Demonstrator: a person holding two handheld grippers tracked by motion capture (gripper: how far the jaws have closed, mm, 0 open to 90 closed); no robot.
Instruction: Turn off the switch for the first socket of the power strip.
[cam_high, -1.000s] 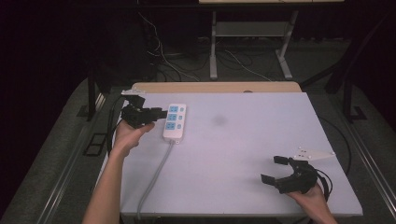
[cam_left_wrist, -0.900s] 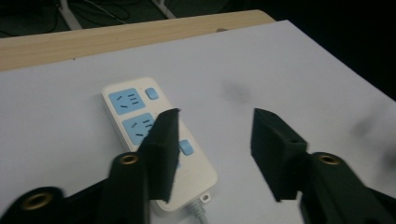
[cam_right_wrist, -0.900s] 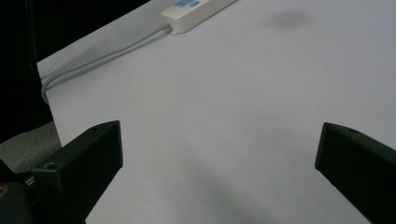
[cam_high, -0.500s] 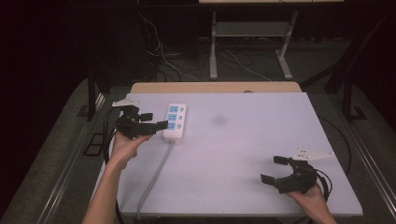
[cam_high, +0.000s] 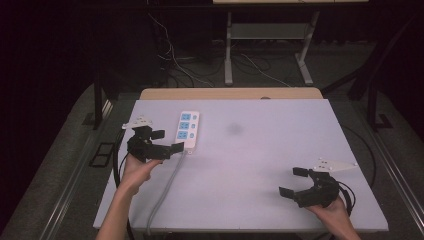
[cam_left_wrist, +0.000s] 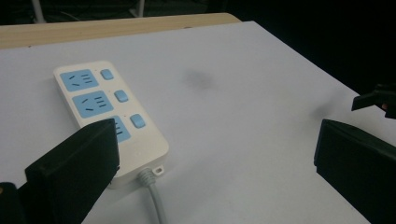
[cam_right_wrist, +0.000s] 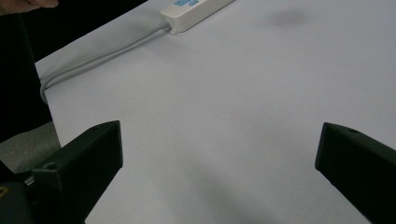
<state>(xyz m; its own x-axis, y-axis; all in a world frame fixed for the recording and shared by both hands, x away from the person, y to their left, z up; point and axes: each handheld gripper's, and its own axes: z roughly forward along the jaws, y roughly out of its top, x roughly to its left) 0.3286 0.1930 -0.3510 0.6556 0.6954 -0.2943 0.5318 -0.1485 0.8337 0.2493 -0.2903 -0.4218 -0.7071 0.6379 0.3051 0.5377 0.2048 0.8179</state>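
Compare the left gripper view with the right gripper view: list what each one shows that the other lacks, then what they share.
Left gripper view: the power strip's blue sockets and blue switches seen from above, the wooden table edge behind, and the right tongs' tip at the far right.

Right gripper view: the grey cable running along to the table's edge, where it bends over, and the strip seen end-on.

Both: the white tabletop, a dark smudge on it, the strip's cable end, and open black jaws with nothing between them.

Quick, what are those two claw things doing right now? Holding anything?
Left gripper: open, jaws just spread apart, holding nothing; the power strip lies beside it.
Right gripper: open, holding nothing.
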